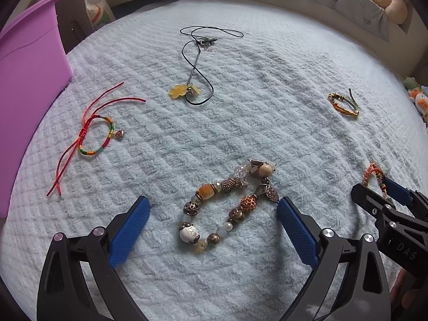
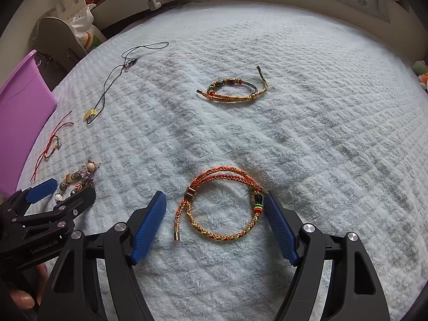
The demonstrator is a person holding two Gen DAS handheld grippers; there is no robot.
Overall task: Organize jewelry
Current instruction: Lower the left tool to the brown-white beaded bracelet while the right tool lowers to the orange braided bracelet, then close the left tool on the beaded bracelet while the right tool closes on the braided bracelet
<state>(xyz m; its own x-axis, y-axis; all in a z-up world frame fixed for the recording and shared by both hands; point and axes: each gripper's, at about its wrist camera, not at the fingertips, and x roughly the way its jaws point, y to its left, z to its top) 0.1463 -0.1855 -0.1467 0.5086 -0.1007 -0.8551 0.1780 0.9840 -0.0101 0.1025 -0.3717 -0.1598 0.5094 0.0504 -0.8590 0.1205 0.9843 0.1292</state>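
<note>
Jewelry lies scattered on a pale blue fleece blanket [image 1: 267, 93]. My left gripper [image 1: 212, 203] is open, its blue fingers either side of a chunky beaded bracelet [image 1: 227, 206]. My right gripper [image 2: 215, 199] is open around an orange braided cord bracelet [image 2: 222, 206]; its right finger touches the bracelet's beads. A second braided bracelet [image 2: 235, 89] lies farther out. A black cord necklace with a yellow flower pendant [image 1: 198, 64] and a red string bracelet with a charm [image 1: 93, 133] lie to the left.
A purple plastic bin [image 1: 29, 72] stands at the blanket's left edge. The right gripper shows in the left wrist view [image 1: 388, 195], close beside the left one. Plush toys [image 1: 417, 96] sit at the far right. A white bag [image 2: 80, 21] is behind.
</note>
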